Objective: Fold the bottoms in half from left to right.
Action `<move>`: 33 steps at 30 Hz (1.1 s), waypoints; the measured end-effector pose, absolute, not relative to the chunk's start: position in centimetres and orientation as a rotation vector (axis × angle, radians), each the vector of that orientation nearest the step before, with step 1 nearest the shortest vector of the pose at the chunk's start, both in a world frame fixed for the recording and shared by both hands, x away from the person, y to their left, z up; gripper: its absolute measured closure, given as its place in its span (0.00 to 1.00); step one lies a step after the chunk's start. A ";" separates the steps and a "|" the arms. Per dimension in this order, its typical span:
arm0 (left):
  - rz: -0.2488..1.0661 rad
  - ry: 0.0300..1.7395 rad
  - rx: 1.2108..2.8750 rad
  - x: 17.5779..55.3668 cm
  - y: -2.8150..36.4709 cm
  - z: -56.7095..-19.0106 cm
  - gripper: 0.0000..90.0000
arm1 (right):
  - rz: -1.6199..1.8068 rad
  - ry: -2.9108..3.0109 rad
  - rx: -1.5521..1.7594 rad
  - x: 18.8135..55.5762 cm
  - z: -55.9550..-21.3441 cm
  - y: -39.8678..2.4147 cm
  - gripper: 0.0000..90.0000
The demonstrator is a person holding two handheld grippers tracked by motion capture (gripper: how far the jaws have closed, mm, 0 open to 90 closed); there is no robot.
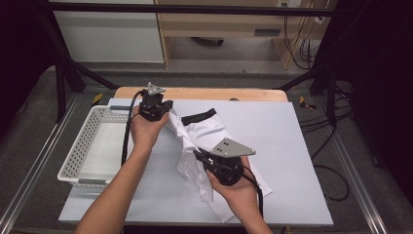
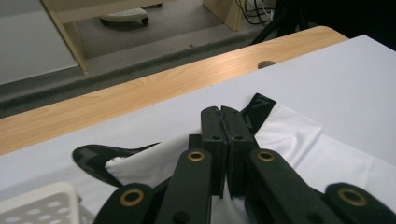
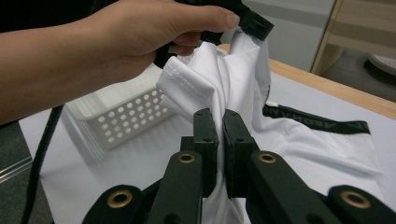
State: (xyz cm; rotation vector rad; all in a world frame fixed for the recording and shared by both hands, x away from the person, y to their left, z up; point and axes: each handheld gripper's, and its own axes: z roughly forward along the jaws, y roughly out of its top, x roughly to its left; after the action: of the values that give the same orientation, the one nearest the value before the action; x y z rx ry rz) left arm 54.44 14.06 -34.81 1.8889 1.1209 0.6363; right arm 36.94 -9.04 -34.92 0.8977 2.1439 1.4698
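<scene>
- the white garment (image 1: 204, 141) with a black waistband (image 1: 198, 117) lies crumpled near the middle of the pale sheet (image 1: 292, 146) that covers the wooden table (image 1: 204, 92); part of it is lifted off the sheet between the two grippers.
- the left gripper (image 1: 163, 111) has its jaws clenched on a fold of the garment near the waistband end; in the left gripper view the fabric (image 2: 299, 149) spreads out from just under the pressed-together jaws.
- the right gripper (image 1: 198, 156) pinches another fold lower down; in the right gripper view white cloth (image 3: 219, 88) rises from between its closed jaws up to the left gripper (image 3: 254, 25).
- counted: one garment, two grippers, one basket.
- the white perforated basket (image 1: 80, 151) sits at the sheet's left edge, just beside the left hand (image 1: 146, 129); what shows of its inside holds nothing, and the garment is outside it.
</scene>
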 end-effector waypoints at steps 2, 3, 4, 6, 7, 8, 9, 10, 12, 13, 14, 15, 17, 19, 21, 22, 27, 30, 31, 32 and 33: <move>0.635 1.114 1.890 54.5 13.5 -35.0 0.99 | 1.463 2.142 0.918 37.0 -35.2 -9.8 0.96; 0.630 1.112 1.890 54.5 13.3 -35.1 0.99 | 1.458 2.140 0.923 37.1 -35.3 -10.1 0.96; 0.625 1.110 1.890 54.5 13.1 -35.1 0.99 | 1.456 2.141 0.931 37.1 -35.4 -10.4 0.96; 0.619 1.106 1.891 54.6 12.7 -35.3 0.99 | 1.449 2.145 0.939 37.2 -35.6 -10.8 0.96; 0.612 1.105 1.892 54.6 12.6 -35.4 0.99 | 1.442 2.146 0.944 37.3 -35.7 -11.1 0.96; 0.610 1.103 1.891 54.7 12.4 -35.5 0.99 | 1.440 2.145 0.946 37.3 -35.8 -11.3 0.96; 0.612 1.101 1.884 54.7 12.2 -35.6 0.99 | 1.439 2.144 0.956 37.3 -36.0 -11.6 0.96; 0.611 1.097 1.879 54.7 12.0 -35.6 0.99 | 1.435 2.143 0.958 37.3 -36.1 -11.8 0.96; 0.610 1.090 1.880 54.6 11.6 -35.6 0.99 | 1.430 2.144 0.968 37.3 -36.4 -12.3 0.96; 0.608 1.090 1.881 54.6 11.4 -35.6 0.99 | 1.426 2.145 0.974 37.3 -36.6 -12.5 0.96; 0.609 1.087 1.878 54.6 11.2 -35.6 0.99 | 1.421 2.145 0.977 37.3 -36.8 -12.7 0.96; 0.608 1.084 1.878 54.6 11.0 -35.6 0.99 | 1.419 2.144 0.985 37.3 -37.0 -12.9 0.96; 0.607 1.081 1.884 54.7 10.7 -35.7 0.99 | 1.415 2.146 0.993 37.3 -37.3 -13.3 0.96; 0.607 1.077 1.885 54.8 10.5 -35.8 0.99 | 1.414 2.141 1.005 37.3 -37.6 -13.6 0.96; 0.598 1.080 1.885 54.8 10.3 -35.9 0.99 | 1.412 2.140 1.015 37.4 -37.8 -13.9 0.96; 0.605 1.072 1.885 54.9 10.2 -35.9 0.99 | 1.414 2.139 1.015 37.4 -37.9 -14.0 0.96; 0.598 1.067 1.888 54.9 9.7 -36.1 0.99 | 1.402 2.146 1.027 37.4 -38.5 -14.6 0.96; 0.595 1.068 1.889 54.9 9.4 -36.3 0.99 | 1.407 2.139 1.039 37.3 -38.7 -14.9 0.96; 0.595 1.068 1.891 54.9 9.4 -36.3 0.99 | 1.408 2.139 1.041 37.3 -38.7 -15.0 0.96; 0.594 1.064 1.889 54.9 9.2 -36.3 0.99 | 1.408 2.139 1.041 37.3 -38.8 -15.0 0.96; 0.592 1.063 1.890 54.9 9.1 -36.3 0.99 | 1.406 2.138 1.041 37.2 -38.8 -15.2 0.96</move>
State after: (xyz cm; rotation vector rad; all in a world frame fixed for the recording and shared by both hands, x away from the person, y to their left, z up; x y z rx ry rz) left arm 54.88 9.06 -36.34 1.8901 1.0625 0.5924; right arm 37.24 -15.18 -38.82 1.0412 2.1377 1.4064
